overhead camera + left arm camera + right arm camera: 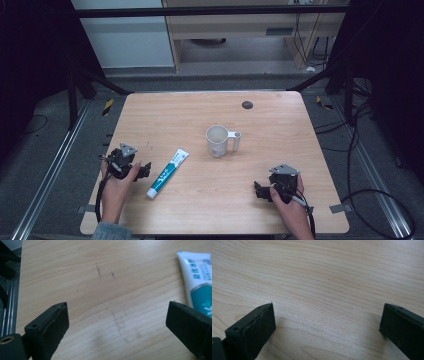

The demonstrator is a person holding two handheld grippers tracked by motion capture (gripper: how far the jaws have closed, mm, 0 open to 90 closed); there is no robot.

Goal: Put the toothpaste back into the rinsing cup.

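Currently my left gripper [145, 170] rests on the surface [280, 210], jaws spread wide and holding nothing, with the toothpaste tube [167, 173] lying flat just beside it on the right. Farther right stands the white mug [218, 140], upright. My right gripper [257, 190] sits near the front edge, jaws equally wide, empty. I judge this the approach step; next I must straddle the tube squarely.

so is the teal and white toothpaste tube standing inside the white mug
No, the teal and white toothpaste tube lies flat on the wooden table, apart from the white mug.
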